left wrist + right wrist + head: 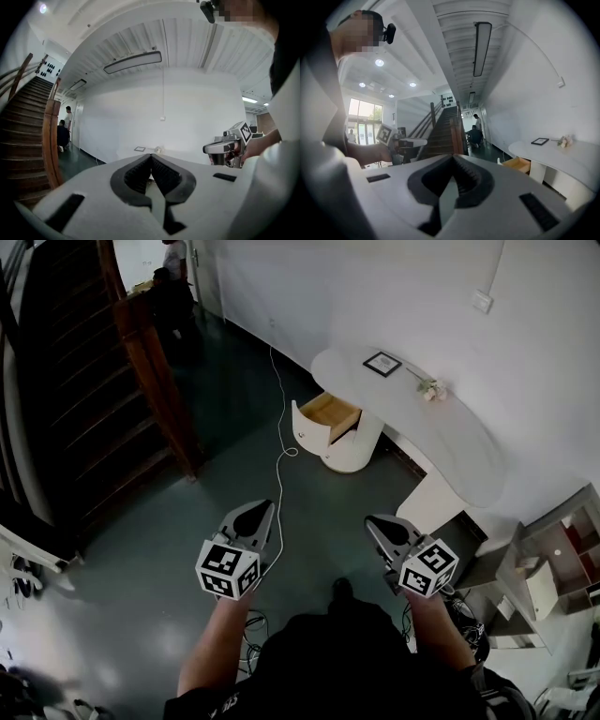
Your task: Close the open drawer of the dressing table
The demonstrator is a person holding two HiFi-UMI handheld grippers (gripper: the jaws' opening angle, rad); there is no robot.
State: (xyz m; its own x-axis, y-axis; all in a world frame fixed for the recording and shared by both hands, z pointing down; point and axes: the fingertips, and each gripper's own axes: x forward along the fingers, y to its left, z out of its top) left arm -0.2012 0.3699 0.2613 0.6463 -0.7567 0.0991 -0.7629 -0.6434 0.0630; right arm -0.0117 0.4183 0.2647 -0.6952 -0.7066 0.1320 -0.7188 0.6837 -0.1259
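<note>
The white dressing table [441, 432] runs along the wall at upper right, on a round pedestal. Its drawer [330, 413] stands pulled out, the light wooden inside showing; it also shows in the right gripper view as the drawer [518, 164] under the table top [562, 152]. My left gripper [251, 518] and right gripper [380, 526] hang side by side over the dark floor, well short of the drawer. The left gripper [151, 155] is shut, its pads meeting, nothing held. The right gripper [453, 156] also looks shut and empty.
A white cable [279, 427] trails over the floor to the table. A wooden staircase [94, 381] and its post [155, 371] stand at left. A picture frame [382, 363] and flowers [429, 388] lie on the table. Shelving [553, 568] is at right; people [173, 277] are far back.
</note>
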